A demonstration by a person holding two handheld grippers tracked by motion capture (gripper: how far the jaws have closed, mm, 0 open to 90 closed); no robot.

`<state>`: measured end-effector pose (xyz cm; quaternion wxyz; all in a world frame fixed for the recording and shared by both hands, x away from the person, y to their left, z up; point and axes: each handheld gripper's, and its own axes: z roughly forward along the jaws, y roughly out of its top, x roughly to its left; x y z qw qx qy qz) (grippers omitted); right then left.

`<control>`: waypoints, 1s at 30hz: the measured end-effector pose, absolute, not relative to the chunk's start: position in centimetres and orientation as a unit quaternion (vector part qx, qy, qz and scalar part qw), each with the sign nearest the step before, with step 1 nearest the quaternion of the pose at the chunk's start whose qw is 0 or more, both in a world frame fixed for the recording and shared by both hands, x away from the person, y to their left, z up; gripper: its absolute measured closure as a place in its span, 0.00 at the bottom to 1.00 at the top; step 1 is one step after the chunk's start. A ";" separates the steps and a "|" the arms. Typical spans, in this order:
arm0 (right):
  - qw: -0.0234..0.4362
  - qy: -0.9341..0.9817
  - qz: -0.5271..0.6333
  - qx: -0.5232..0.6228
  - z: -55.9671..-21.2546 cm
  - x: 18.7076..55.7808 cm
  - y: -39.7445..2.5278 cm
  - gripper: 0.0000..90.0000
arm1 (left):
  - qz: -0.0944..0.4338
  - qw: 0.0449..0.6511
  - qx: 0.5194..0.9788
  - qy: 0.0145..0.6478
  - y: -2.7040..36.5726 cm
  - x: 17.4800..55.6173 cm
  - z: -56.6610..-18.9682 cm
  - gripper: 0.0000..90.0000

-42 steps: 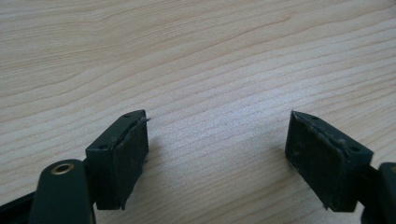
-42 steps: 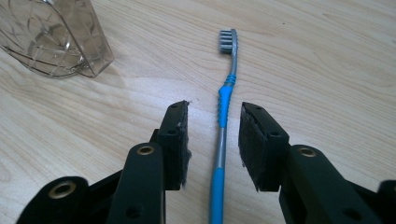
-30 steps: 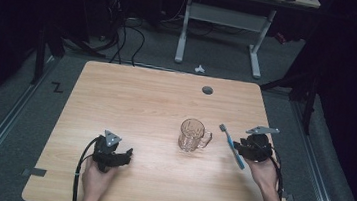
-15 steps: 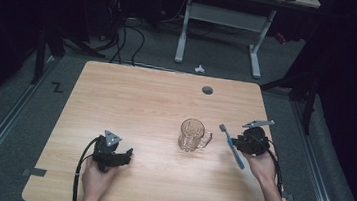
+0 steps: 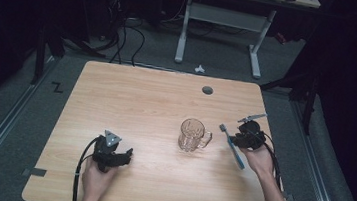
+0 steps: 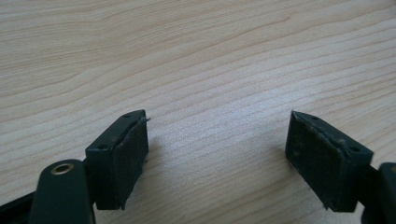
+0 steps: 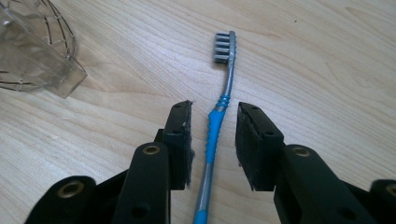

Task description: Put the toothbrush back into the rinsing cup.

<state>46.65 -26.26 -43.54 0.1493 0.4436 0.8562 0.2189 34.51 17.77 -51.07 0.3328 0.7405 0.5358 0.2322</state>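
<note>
The toothbrush (image 7: 219, 116) lies flat on the bench (image 5: 141, 101), near the handle side of the glass mug (image 5: 192, 134); the right gripper (image 7: 214, 135) straddles its blue handle, jaws narrow but not yet closed; the left gripper (image 6: 217, 149) rests wide and empty; lifting, and likely placing in the mug, remain.

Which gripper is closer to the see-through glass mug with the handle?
The right one. The right gripper sits just beyond the clear glass mug on its handle side, its jaws around a blue and grey toothbrush. The left gripper rests farther away, near the table's front edge.
</note>
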 end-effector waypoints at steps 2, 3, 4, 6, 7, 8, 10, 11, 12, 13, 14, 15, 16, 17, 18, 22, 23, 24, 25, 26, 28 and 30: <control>0.142 0.858 0.211 0.446 -43.8 47.1 -26.1 0.74 | 0.232 0.333 0.740 0.536 17.8 34.5 -51.1 0.24; 0.142 0.858 0.211 0.446 -43.8 47.1 -26.1 0.74 | 0.232 0.333 0.740 0.536 17.8 34.5 -51.1 0.24; 0.140 0.859 0.207 0.447 -43.9 47.2 -26.1 0.74 | 0.232 0.333 0.740 0.536 17.8 34.5 -51.1 0.24; 0.136 0.861 0.197 0.448 -44.1 47.5 -25.9 0.74 | 0.232 0.333 0.741 0.536 17.8 34.5 -51.1 0.24; 0.136 0.862 0.195 0.447 -44.2 47.6 -25.9 0.74 | 0.232 0.333 0.741 0.536 17.8 34.5 -51.1 0.24; 0.134 0.862 0.192 0.449 -44.2 47.8 -25.9 0.74 | 0.232 0.333 0.741 0.536 17.8 34.5 -51.1 0.24; 0.130 0.865 0.182 0.450 -44.3 48.3 -25.6 0.75 | 0.232 0.333 0.740 0.536 17.8 34.5 -51.1 0.24; 0.130 0.865 0.182 0.450 -44.3 48.3 -25.6 0.75 | 0.232 0.333 0.740 0.536 17.8 34.5 -51.1 0.24; 0.128 0.866 0.179 0.450 -44.3 48.4 -25.5 0.75 | 0.232 0.333 0.740 0.536 17.8 34.5 -51.1 0.24; 0.126 0.866 0.178 0.450 -44.4 48.5 -25.4 0.75 | 0.232 0.333 0.740 0.536 17.8 34.5 -51.1 0.24; 0.124 0.867 0.174 0.451 -44.5 48.6 -25.4 0.75 | 0.232 0.333 0.740 0.536 17.8 34.5 -51.1 0.24; 0.122 0.868 0.168 0.452 -44.6 48.8 -25.3 0.75 | 0.232 0.333 0.740 0.536 17.8 34.5 -51.1 0.24; 0.121 0.869 0.164 0.452 -44.7 48.9 -25.2 0.75 | 0.232 0.333 0.740 0.536 17.8 34.5 -51.1 0.24; 0.117 0.869 0.160 0.453 -44.9 49.1 -25.2 0.75 | 0.232 0.333 0.740 0.536 17.8 34.5 -51.1 0.24; 0.114 0.869 0.154 0.455 -45.1 49.3 -25.1 0.75 | 0.232 0.333 0.741 0.536 17.8 34.5 -51.1 0.24; 0.107 0.871 0.144 0.457 -45.5 49.7 -24.9 0.75 | 0.232 0.333 0.740 0.536 17.8 34.5 -51.1 0.24; 0.107 0.871 0.144 0.457 -45.5 49.7 -24.9 0.75 | 0.232 0.333 0.741 0.536 17.8 34.5 -51.1 0.24; 0.105 0.871 0.142 0.458 -45.6 49.7 -24.8 0.75 | 0.232 0.333 0.741 0.536 17.8 34.5 -51.1 0.24; 0.104 0.872 0.140 0.458 -45.7 49.8 -24.8 0.75 | 0.232 0.333 0.741 0.536 17.8 34.5 -51.1 0.24; 0.101 0.872 0.136 0.459 -45.9 50.0 -24.7 0.76 | 0.232 0.333 0.741 0.536 17.8 34.5 -51.1 0.24; 0.099 0.873 0.134 0.459 -46.0 50.0 -24.7 0.76 | 0.232 0.333 0.741 0.536 17.8 34.5 -51.1 0.24; 0.097 0.872 0.130 0.461 -46.1 50.2 -24.7 0.76 | 0.232 0.333 0.741 0.536 17.8 34.5 -51.1 0.24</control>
